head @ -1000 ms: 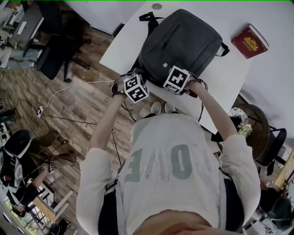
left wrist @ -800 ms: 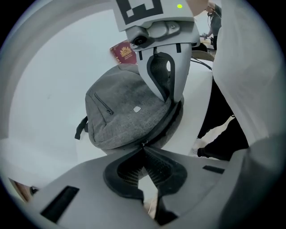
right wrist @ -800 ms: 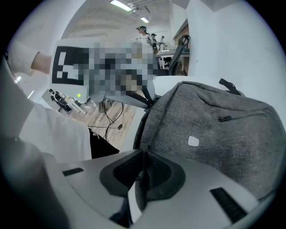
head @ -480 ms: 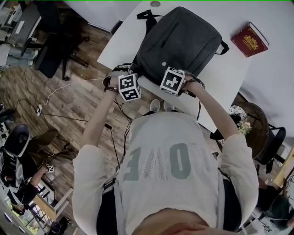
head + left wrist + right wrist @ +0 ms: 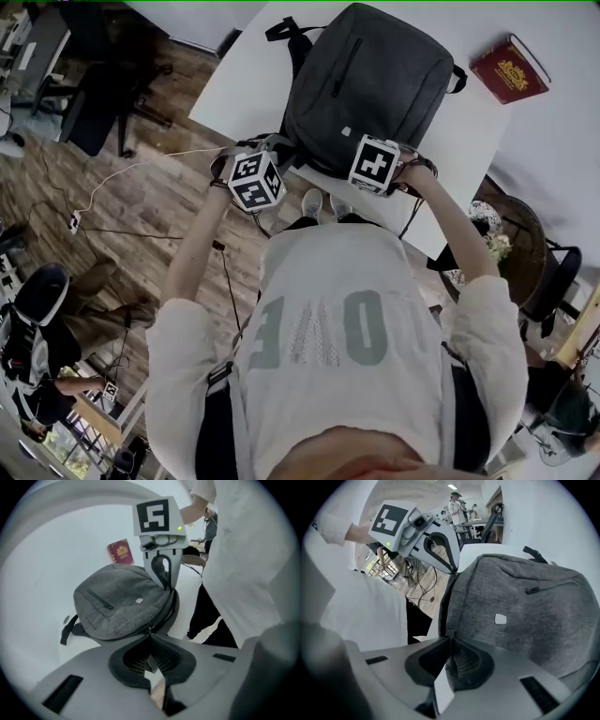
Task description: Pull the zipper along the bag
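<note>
The left tongs [image 5: 150,638] are pinching the zipper pull [image 5: 150,630] at the bag [image 5: 384,84]'s seven o'clock; the right tongs [image 5: 450,641] are clamping its six o'clock edge.

bag [image 5: 375,84]: heathered grey | book [image 5: 509,67]: dark red, gold emblem | table [image 5: 464,141]: white | floor [image 5: 141,216]: brown wood planks

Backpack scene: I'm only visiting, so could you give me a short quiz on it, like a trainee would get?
1. True or false: the red book lies on top of the backpack.
2. The left claw and right claw are: A) shut on the backpack's near edge, B) wide open, C) holding the book.
3. Fill in: the backpack rests on a white ____.
Key: 1 false; 2 A; 3 table.
</note>
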